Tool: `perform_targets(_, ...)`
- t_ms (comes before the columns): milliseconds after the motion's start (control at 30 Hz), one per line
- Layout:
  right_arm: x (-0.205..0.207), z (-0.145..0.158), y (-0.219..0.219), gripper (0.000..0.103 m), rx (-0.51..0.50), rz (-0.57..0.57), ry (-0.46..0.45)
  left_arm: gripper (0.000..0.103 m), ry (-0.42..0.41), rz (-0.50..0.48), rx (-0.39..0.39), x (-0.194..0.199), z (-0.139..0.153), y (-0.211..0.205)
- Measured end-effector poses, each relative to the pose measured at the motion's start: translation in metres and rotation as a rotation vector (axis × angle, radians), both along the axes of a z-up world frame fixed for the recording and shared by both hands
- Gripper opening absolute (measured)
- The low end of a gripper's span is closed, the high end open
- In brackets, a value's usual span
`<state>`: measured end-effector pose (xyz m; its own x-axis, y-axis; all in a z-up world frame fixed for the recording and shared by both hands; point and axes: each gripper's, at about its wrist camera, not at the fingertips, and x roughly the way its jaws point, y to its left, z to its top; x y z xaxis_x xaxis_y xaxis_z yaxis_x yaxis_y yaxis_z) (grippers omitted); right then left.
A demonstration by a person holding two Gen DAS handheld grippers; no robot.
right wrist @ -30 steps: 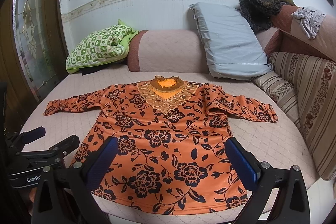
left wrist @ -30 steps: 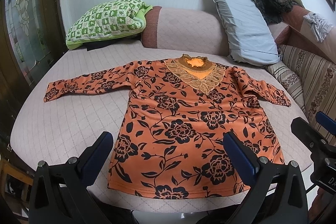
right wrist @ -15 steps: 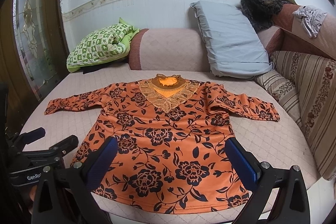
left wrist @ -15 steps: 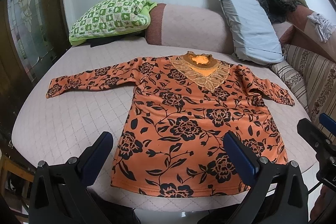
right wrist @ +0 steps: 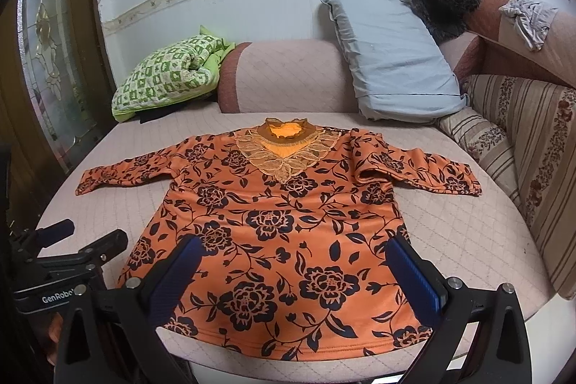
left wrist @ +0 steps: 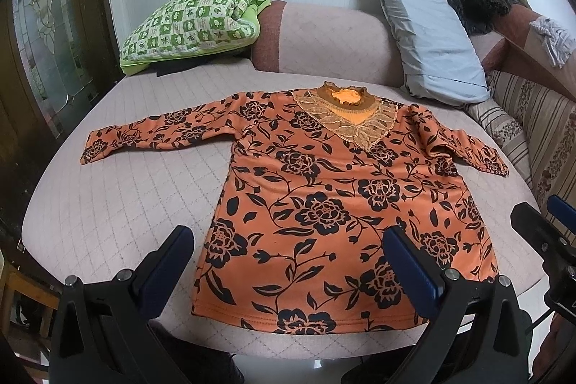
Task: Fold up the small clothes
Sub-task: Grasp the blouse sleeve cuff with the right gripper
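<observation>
An orange long-sleeved top with black flowers (left wrist: 324, 204) lies flat, face up, on the pink quilted sofa seat (left wrist: 118, 204), collar away from me and both sleeves spread out. It also shows in the right wrist view (right wrist: 280, 233). My left gripper (left wrist: 288, 251) is open and empty, held above the top's hem at its left part. My right gripper (right wrist: 295, 258) is open and empty, above the hem's middle. Each gripper shows at the edge of the other's view: the right gripper (left wrist: 543, 236) and the left gripper (right wrist: 79, 240).
A green checked pillow (left wrist: 190, 24) and a grey pillow (left wrist: 428, 38) lean on the backrest (left wrist: 331, 45). A striped cushion (right wrist: 525, 146) lines the right side. A dark furry item (right wrist: 442, 2) and a white cloth (right wrist: 529, 17) lie on the armrest. A glass door (right wrist: 50, 60) stands at the left.
Both grippers have pulled back slightly and risen, so the top sits a little farther away. The top has not moved. Both stay open.
</observation>
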<state>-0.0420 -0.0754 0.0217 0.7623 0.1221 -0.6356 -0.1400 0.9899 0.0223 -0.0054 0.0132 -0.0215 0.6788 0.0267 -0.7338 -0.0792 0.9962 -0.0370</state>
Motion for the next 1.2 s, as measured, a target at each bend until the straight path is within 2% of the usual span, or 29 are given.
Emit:
perform_targets(100, 0.001, -0.002, -0.002, 0.103, 0.007, 0.005, 0.005, 0.103, 0.008, 0.024, -0.036, -0.001, -0.005, 0.013)
perform_targets(200, 0.009, -0.014, -0.028, 0.103, 0.062, -0.002, 0.065, 0.103, 0.063, 0.109, -0.095, 0.002, -0.028, 0.048)
perform_targets(333, 0.020, -0.057, -0.100, 0.103, 0.180, -0.087, 0.208, 0.103, 0.232, 0.247, -0.181, 0.010, -0.085, 0.102)
perform_targets(433, 0.026, -0.097, -0.161, 0.102, 0.231, -0.228, 0.336, 0.103, 0.303, 0.253, -0.201, 0.009, -0.112, 0.113)
perform_targets(533, 0.030, -0.128, -0.194, 0.095, 0.339, -0.258, 0.430, 0.103, 0.315, 0.219, -0.210, 0.007, -0.121, 0.107)
perform_targets(600, 0.035, -0.144, -0.202, 0.081, 0.381, -0.253, 0.467, 0.101, 0.315, 0.205, -0.207, 0.007, -0.125, 0.104)
perform_targets(667, 0.039, -0.157, -0.205, 0.066, 0.373, -0.276, 0.508, 0.089, 0.336, 0.187, -0.213, 0.008, -0.131, 0.102)
perform_targets(733, 0.043, -0.165, -0.203, 0.064, 0.360, -0.261, 0.524, 0.063, 0.371, 0.189, -0.243, 0.010, -0.139, 0.102)
perform_targets(833, 0.047, -0.179, -0.194, 0.059, 0.317, -0.249, 0.556, 0.044, 0.380, 0.204, -0.223, 0.007, -0.143, 0.104)
perform_targets(867, 0.046, -0.179, -0.191, 0.049, 0.287, -0.250, 0.551, 0.037, 0.377, 0.208, -0.211, 0.005, -0.142, 0.104)
perform_targets(900, 0.044, -0.178, -0.187, 0.028, 0.263, -0.238, 0.546, 0.017, 0.376, 0.208, -0.208, 0.005, -0.141, 0.105)
perform_targets(933, 0.044, -0.179, -0.184, 0.018, 0.270, -0.223, 0.556, 0.009, 0.373, 0.196, -0.227, 0.003, -0.138, 0.107)
perform_targets(1000, 0.045, -0.181, -0.181, 0.012, 0.286, -0.208, 0.573, 0.008, 0.369, 0.178, -0.229, 0.002, -0.132, 0.106)
perform_targets(1067, 0.044, -0.175, -0.177, 0.011, 0.308, -0.189, 0.567, 0.007, 0.311, 0.181, -0.240, -0.004, -0.113, 0.108)
perform_targets(1200, 0.031, -0.128, -0.183, 0.011, 0.365, -0.173, 0.465, 0.007, 0.201, 0.180, -0.297, -0.034, -0.060, 0.122)
